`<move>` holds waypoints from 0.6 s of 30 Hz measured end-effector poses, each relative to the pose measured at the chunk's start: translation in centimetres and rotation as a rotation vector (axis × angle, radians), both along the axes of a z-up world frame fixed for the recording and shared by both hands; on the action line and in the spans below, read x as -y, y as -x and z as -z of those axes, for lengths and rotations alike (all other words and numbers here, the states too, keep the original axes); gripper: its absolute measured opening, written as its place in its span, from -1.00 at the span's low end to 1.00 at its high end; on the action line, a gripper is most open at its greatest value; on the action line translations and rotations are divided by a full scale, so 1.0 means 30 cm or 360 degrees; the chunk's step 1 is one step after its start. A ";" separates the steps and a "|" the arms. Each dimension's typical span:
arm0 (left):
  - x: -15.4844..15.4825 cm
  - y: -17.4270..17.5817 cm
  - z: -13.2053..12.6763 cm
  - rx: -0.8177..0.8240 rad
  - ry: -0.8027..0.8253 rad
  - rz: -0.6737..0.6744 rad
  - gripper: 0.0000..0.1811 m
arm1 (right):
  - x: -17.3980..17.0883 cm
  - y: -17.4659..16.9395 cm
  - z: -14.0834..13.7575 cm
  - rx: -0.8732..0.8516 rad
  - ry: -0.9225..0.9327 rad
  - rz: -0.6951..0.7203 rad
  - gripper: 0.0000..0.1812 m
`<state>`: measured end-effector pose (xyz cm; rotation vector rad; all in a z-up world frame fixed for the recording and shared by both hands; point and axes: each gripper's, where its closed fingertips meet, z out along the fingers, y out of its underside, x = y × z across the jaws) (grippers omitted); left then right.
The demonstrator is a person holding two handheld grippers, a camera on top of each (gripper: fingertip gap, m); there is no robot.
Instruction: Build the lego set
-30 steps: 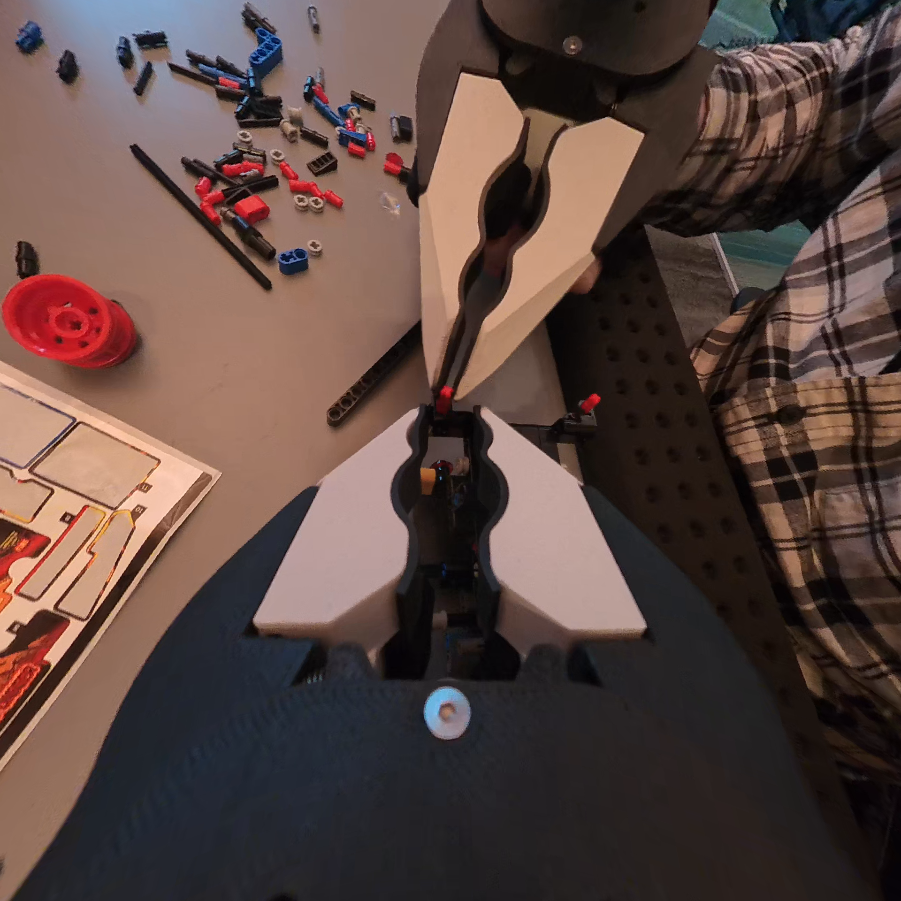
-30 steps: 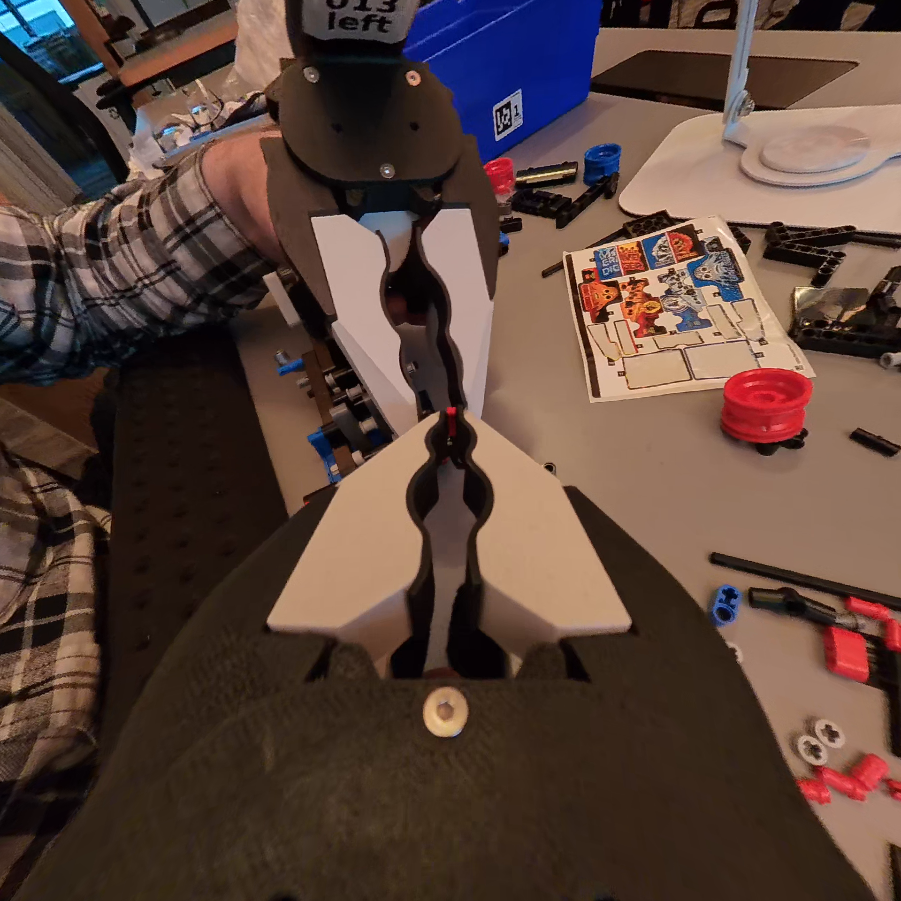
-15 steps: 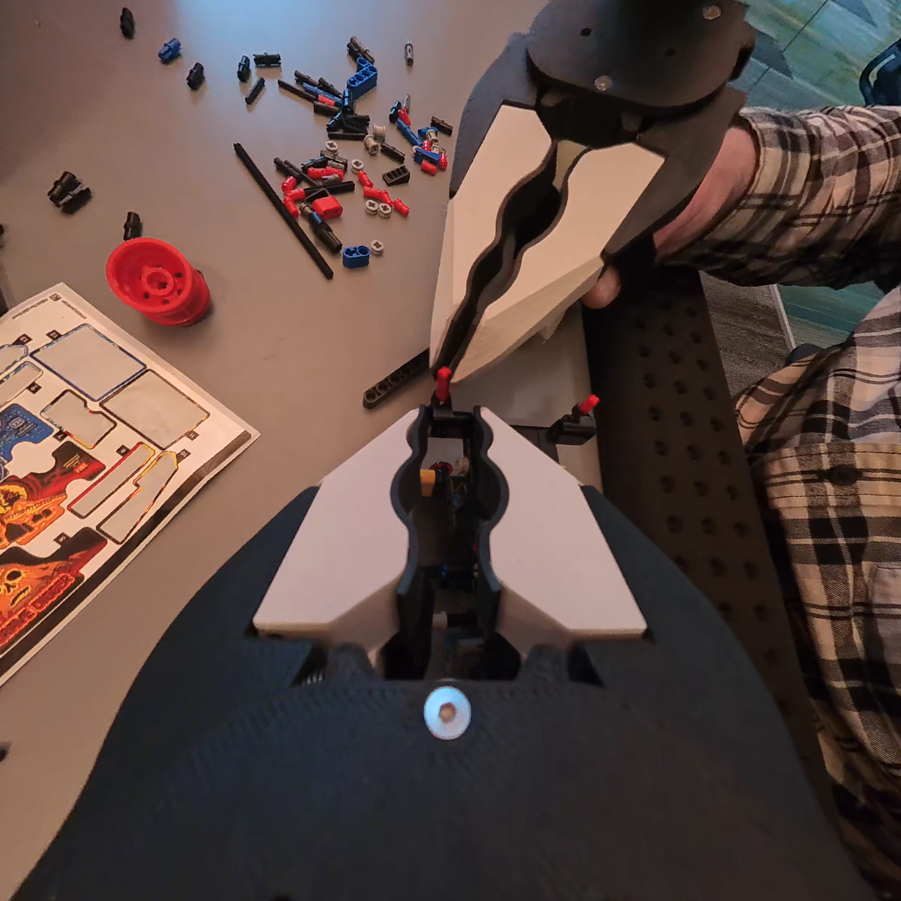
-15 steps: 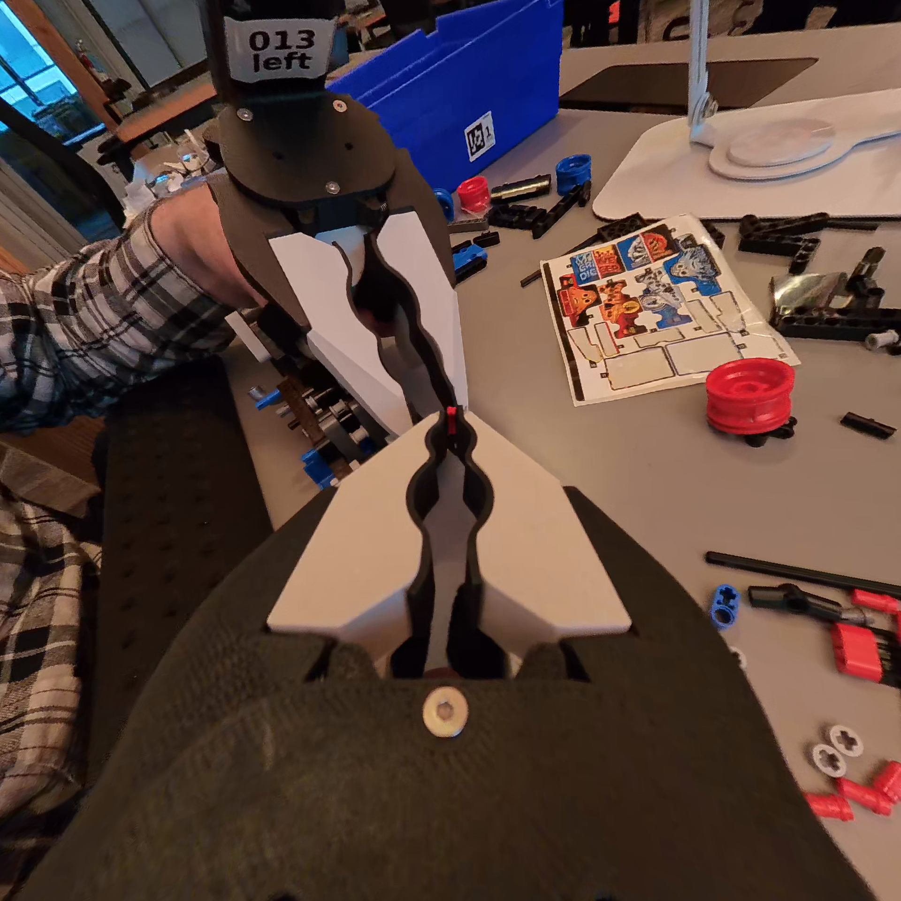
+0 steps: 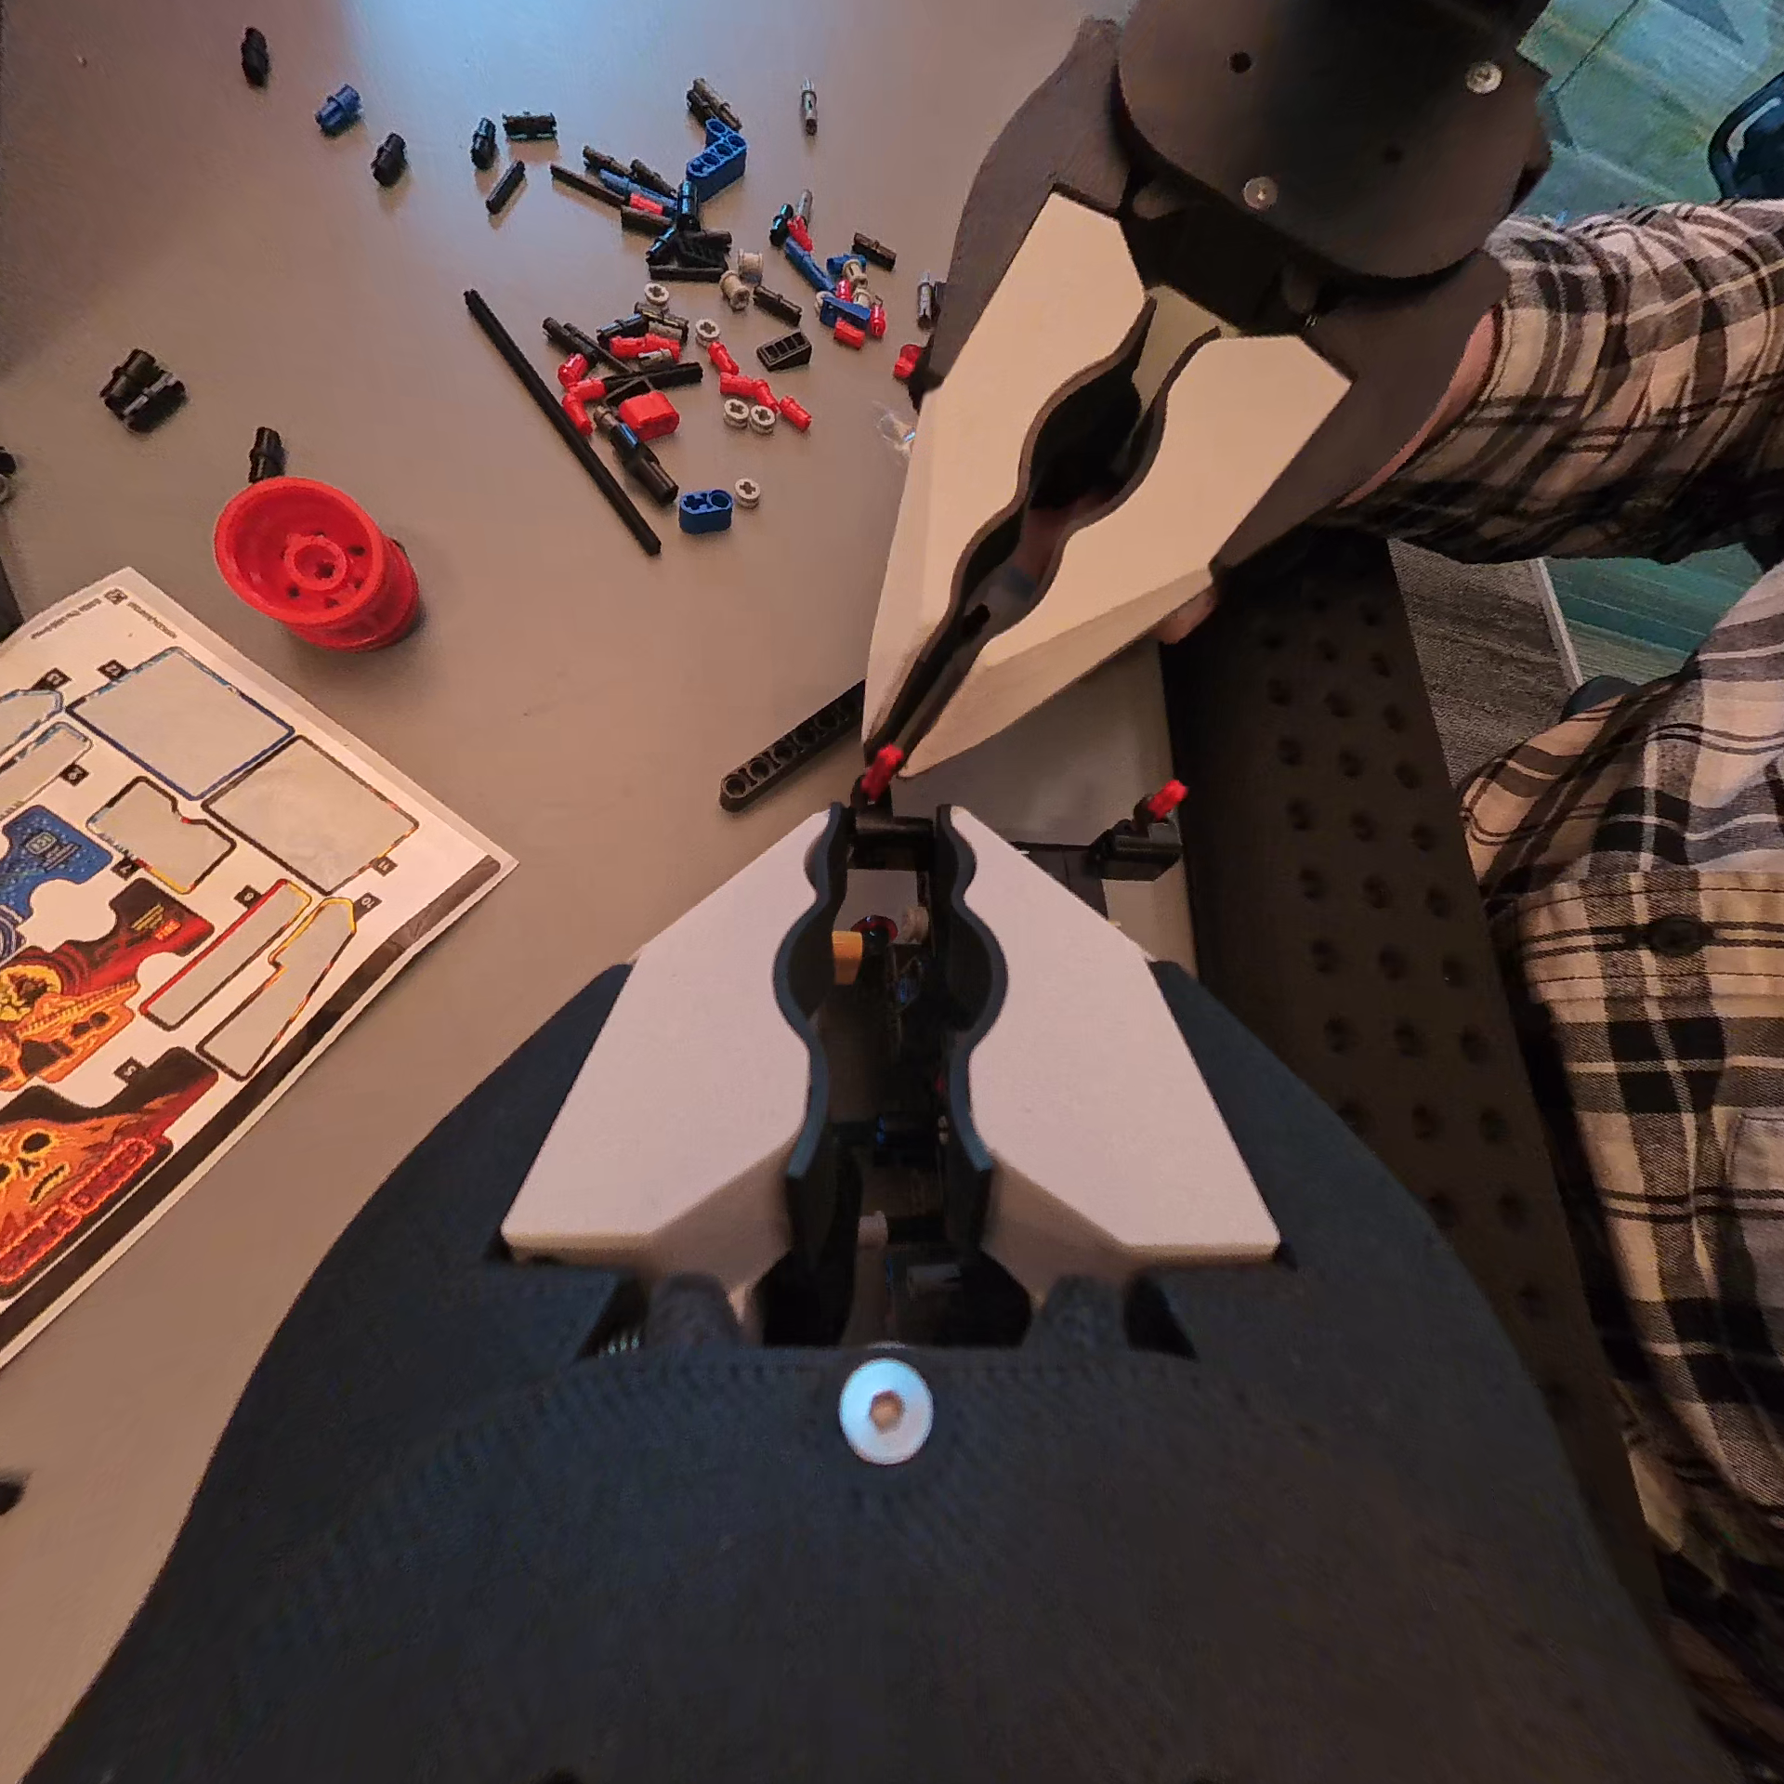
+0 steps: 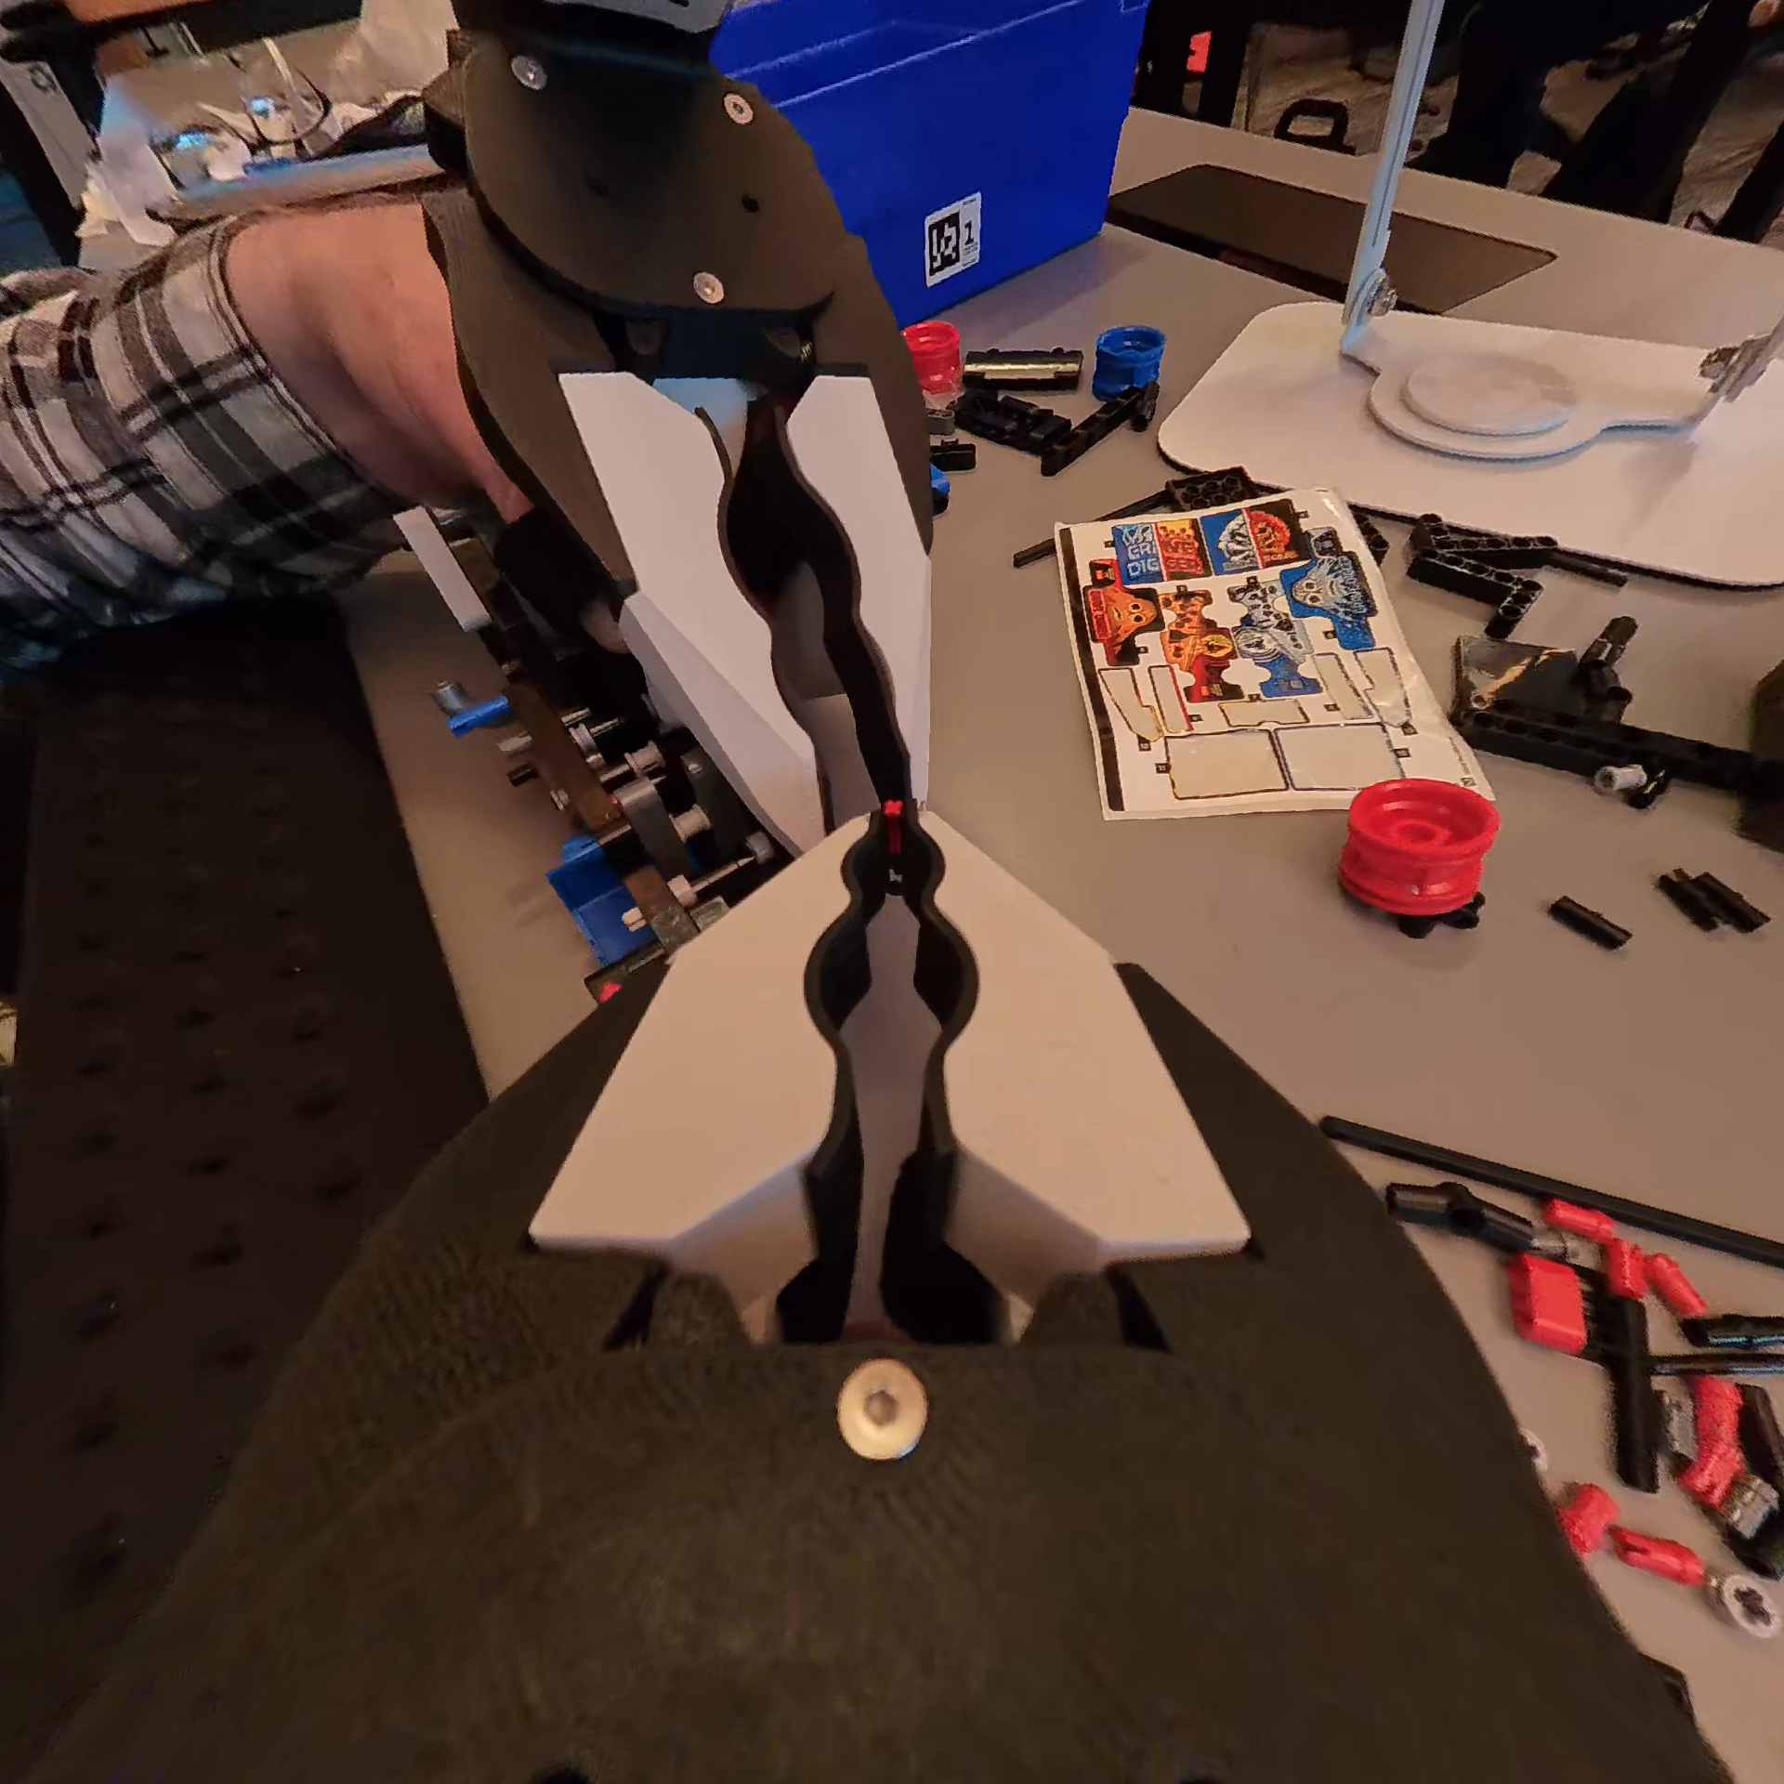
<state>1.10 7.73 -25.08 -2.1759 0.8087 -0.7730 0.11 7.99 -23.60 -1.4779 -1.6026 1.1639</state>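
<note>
The red pin (image 5: pixel 880 770) sits at the centre of the left wrist view, pinched at the very tips of my right gripper (image 5: pixel 893 763), whose fingers are pressed together on it. Over the last second the two tools have tilted a little, but the pin has stayed at the mouth of the black connector (image 5: pixel 890 830) on the chassis assembly (image 6: pixel 637 801); I judge it lined up for insertion, not yet seated. Its long axis runs from upper right to lower left in that view, free end pointing down into the connector. My left gripper (image 5: pixel 888 840) is clamped on the assembly, steadying it. A second red pin (image 5: pixel 1163 797) stands to the right, the red wheel hub (image 5: pixel 314 565) and sticker sheet (image 5: pixel 193 869) at left.
</note>
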 end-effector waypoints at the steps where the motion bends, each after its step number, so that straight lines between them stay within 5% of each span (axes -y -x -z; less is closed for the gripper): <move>1: -0.001 0.000 0.000 -0.0001 -0.0001 0.0000 -0.83 | 0.000 0.000 0.000 -0.0004 -0.0006 0.0000 -1.00; 13: -0.023 0.006 -0.002 -0.0035 -0.0066 -0.0015 -0.79 | -0.011 -0.026 -0.062 -0.0089 0.0139 -0.0032 -0.94; 18: -0.042 0.034 -0.030 -0.0061 -0.0163 -0.0030 -0.63 | 0.049 -0.116 -0.068 -0.0058 0.0114 -0.0226 -0.87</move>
